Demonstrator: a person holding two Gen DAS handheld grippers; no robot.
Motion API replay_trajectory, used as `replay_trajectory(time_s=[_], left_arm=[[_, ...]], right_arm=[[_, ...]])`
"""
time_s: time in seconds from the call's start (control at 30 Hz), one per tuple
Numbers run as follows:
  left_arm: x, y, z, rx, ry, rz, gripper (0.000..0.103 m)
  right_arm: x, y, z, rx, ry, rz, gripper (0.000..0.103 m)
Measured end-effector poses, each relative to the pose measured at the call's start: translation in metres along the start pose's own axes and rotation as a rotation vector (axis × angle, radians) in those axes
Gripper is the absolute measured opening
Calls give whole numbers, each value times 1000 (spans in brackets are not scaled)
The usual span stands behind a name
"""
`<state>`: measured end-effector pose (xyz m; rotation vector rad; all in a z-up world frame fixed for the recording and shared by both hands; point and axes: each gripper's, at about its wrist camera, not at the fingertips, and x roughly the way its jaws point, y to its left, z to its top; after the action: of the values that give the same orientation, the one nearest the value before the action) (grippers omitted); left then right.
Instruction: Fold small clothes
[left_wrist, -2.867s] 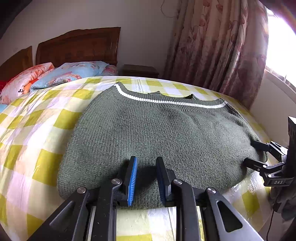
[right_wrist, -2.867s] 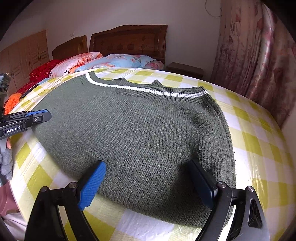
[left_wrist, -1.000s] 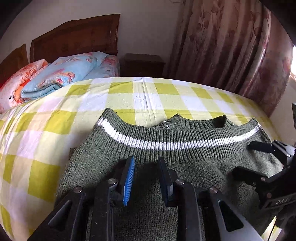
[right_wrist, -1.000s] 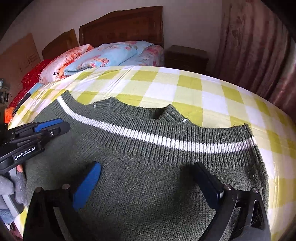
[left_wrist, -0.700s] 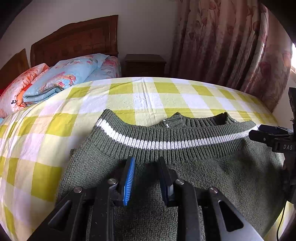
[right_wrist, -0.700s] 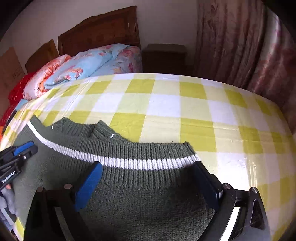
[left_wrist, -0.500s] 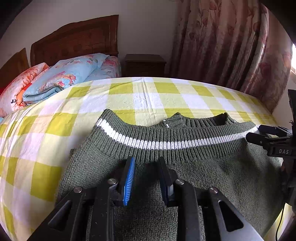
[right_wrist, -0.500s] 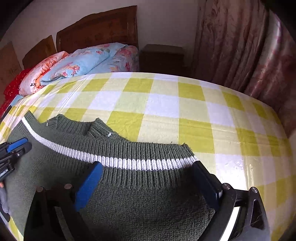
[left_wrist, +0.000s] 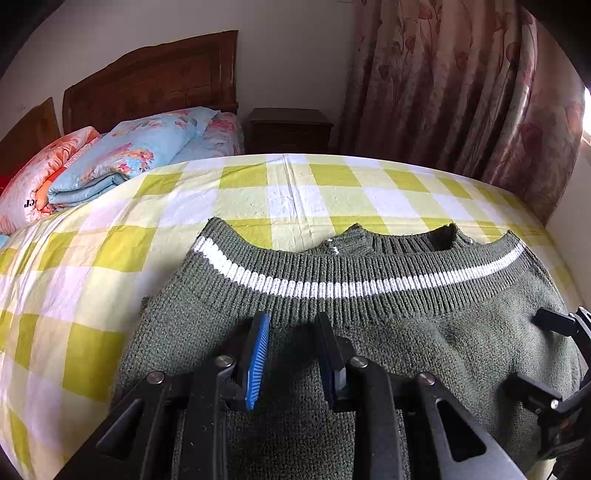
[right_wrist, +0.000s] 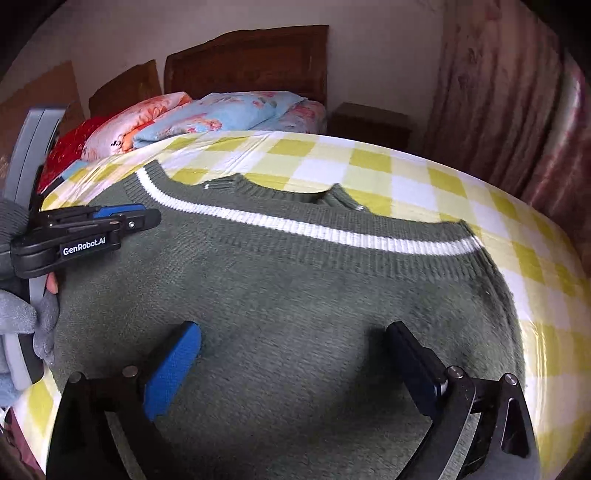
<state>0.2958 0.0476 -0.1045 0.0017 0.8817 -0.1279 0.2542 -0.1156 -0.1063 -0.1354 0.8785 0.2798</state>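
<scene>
A dark green knit sweater lies folded on the bed, its white-striped ribbed hem resting just short of the collar. My left gripper hovers over the sweater's left half just behind the stripe. Its jaws stand a narrow gap apart, with nothing pinched between them. In the right wrist view the same left gripper shows from the side above the sweater. My right gripper is wide open over the sweater's middle, and it appears at the right edge of the left wrist view.
The yellow and white checked sheet stretches beyond the collar. Folded floral quilts lie by the wooden headboard. A dark nightstand and a patterned curtain stand behind the bed. A hand in a grey glove holds the left gripper.
My right gripper has drawn back from the stripe's right end toward the near side and swung left over the sweater's middle. The left gripper and the sweater have stayed put.
</scene>
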Motion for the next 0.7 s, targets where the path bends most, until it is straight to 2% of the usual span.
replay_trajectory(time_s=[0.13, 0.2, 0.3, 0.4, 0.43, 0.5, 0.63, 0.7], left_arm=[[-1, 0, 0, -5, -2, 0, 26], [-1, 0, 0, -5, -2, 1, 26], [-2, -1, 0, 3, 0, 9, 26], [-14, -5, -5, -1, -12, 31, 26], [-23, -7, -11, -9, -23, 9, 26], [-43, -17, -28, -18, -39, -58, 26], [-69, -52, -64, 56, -37, -95, 26], [-73, -63, -77, 95, -51, -44, 26]], right_arm=[[-22, -33, -20, 42, -26, -26, 103], [-30, -44, -29, 47, -18, -82, 103], [-33, -58, -36, 87, -26, -72, 103], [-37, -51, -33, 93, -17, -114, 103], [-41, -45, -32, 99, -26, -117, 103], [-53, -30, -33, 67, -63, -76, 103], [-53, -1, -40, -18, -56, -20, 103], [-42, 5, -46, -34, -30, -35, 103]])
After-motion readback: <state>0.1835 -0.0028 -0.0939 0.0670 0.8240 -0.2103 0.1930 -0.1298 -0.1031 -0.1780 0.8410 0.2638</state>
